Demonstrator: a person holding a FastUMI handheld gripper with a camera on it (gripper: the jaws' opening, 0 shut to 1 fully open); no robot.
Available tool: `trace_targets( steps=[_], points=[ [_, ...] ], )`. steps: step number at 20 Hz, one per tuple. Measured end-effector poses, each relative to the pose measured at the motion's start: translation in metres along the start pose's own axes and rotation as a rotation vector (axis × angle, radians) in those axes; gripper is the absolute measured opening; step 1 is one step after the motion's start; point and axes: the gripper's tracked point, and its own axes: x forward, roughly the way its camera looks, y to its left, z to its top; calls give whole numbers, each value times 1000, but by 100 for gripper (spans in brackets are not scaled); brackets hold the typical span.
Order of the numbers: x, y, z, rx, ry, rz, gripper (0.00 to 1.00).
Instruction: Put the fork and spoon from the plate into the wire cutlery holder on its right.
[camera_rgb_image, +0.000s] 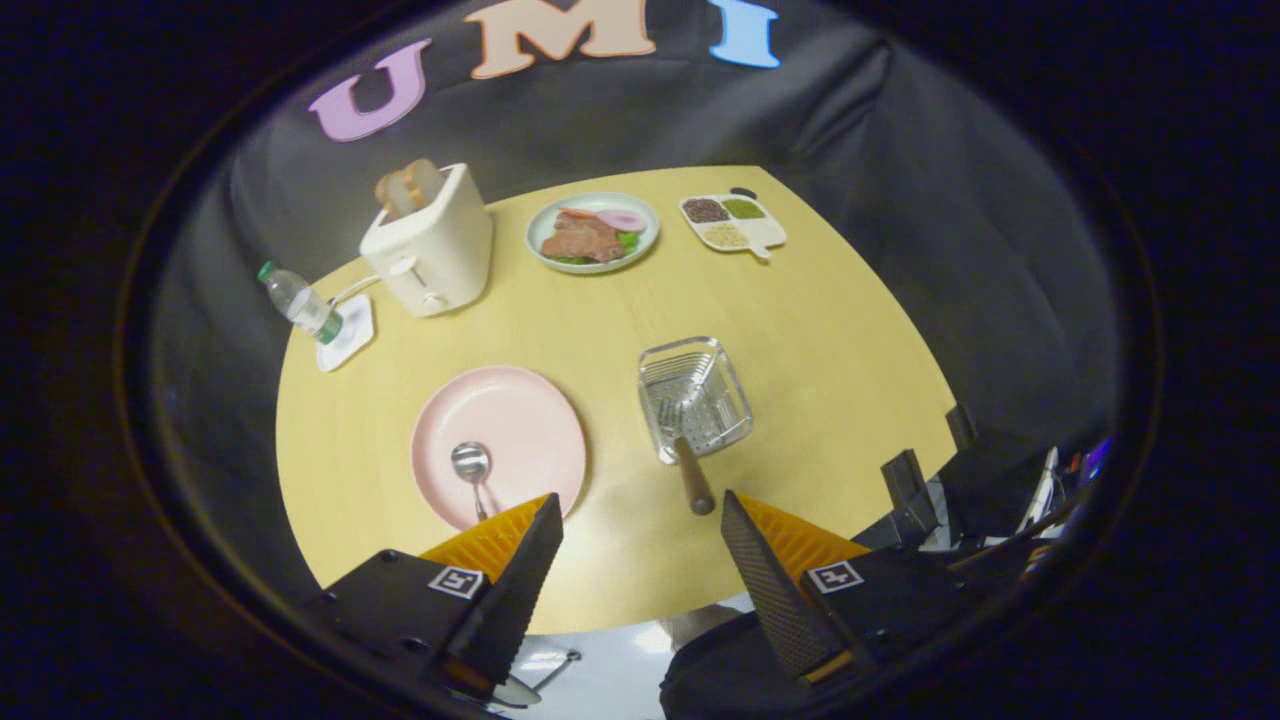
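Note:
A pink plate lies on the round wooden table, just beyond my left finger. A metal spoon rests on the plate's near side, bowl away from me. To the plate's right stands the wire cutlery holder. A fork leans in it, tines inside, its brown handle sticking out over the near rim toward me. My gripper hovers above the table's near edge, open, nothing between its fingers. The spoon lies just ahead of the left finger, the fork handle just ahead of the right one.
At the back of the table stand a cream toaster with bread in it, a plate of food and a divided dish of grains. A water bottle on a white coaster sits at the left. Dark gear stands off the right edge.

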Motion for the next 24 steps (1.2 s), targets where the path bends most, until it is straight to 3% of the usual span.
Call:
trace_targets(
  steps=[7, 15, 18, 24],
  points=[
    [-6, 60, -33, -106, -181, 74, 100],
    [20, 102, -72, -182, -460, 154, 100],
    [43, 108, -94, -223, -496, 162, 100],
    [80, 124, -115, -257, -508, 201, 90]
  ],
)
